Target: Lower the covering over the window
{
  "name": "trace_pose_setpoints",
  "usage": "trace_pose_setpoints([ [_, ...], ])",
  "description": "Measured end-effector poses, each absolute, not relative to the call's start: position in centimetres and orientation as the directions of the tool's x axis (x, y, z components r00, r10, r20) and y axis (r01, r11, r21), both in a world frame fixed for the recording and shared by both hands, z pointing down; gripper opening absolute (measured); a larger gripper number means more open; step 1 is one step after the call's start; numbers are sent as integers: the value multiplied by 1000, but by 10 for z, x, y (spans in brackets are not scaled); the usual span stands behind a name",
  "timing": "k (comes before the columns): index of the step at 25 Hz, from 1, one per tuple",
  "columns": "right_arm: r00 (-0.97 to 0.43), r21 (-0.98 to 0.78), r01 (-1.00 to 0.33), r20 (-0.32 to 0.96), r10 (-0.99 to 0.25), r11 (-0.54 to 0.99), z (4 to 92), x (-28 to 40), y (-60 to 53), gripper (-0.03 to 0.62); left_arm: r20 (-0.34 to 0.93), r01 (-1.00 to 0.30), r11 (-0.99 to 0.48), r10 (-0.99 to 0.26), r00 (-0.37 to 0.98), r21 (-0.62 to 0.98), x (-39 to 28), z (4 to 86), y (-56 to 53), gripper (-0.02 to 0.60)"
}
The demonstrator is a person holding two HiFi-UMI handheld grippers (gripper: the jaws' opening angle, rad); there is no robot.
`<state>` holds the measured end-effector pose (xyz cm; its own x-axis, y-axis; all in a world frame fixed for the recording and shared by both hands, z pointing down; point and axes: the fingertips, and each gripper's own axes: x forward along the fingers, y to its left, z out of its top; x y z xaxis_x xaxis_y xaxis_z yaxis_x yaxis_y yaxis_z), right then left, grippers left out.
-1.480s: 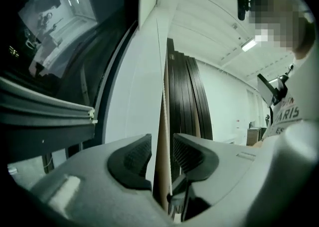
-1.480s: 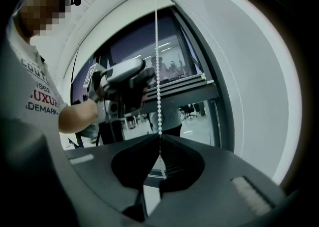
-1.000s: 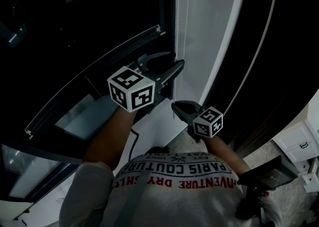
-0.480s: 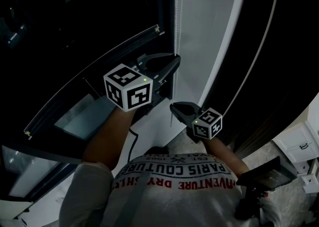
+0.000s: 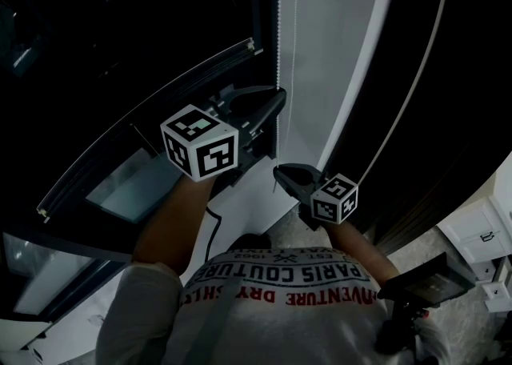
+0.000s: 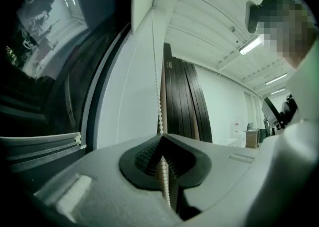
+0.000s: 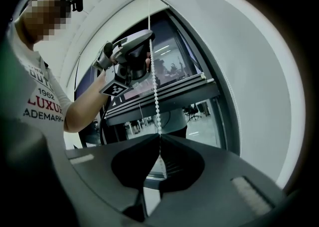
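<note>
Left claw: your left claw (image 6: 162,137) has just been closing, and now it is pinched tight on the bead chain (image 6: 160,109). It is the higher of your two grips.
Right claw: your right claw (image 7: 159,139) is clamped on what looks like the same strand lower down, and the beads run straight up from it to the left one.
Covering: the blind looks only partly down. Its bottom rail (image 7: 194,93) crosses the window (image 7: 202,121) at about the height of your left claw, with bare glass below it.
Step in hand: by my reading you're set for a hand-over-hand haul on the chain.
How to do it well: pull along the line of the chain, straight down and not out from the wall, so the beads feed cleanly. Keep one claw closed on the beads while the other lets go to reach higher. Watch the rail: if it climbs, you want the other strand.
Risk: a jerk could slip the beads through the pads, so go steady.
Writing: your T-shirt (image 5: 280,275) reads "PARIS COUTURE" upside down in the head view. The right gripper view catches "1962" and a cut-off "LUXUR".
Other labels: the marker cubes carry only square patterns, no words.
</note>
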<state>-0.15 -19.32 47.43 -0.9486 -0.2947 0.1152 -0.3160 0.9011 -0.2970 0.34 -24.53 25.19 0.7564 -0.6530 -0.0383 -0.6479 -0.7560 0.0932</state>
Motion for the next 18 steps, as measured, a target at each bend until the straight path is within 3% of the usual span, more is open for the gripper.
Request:
trace_pose_setpoints([
  [7,-953,-330,-303,100,-286,894,477,1,-195,12,-39,-657,-749,-662,749,88,-1,254,-247,8],
  [18,-933,-358,-337,251,-258,871,537,1,-189,12,72,-667,-740,-663,745,82,4,318,-250,8],
])
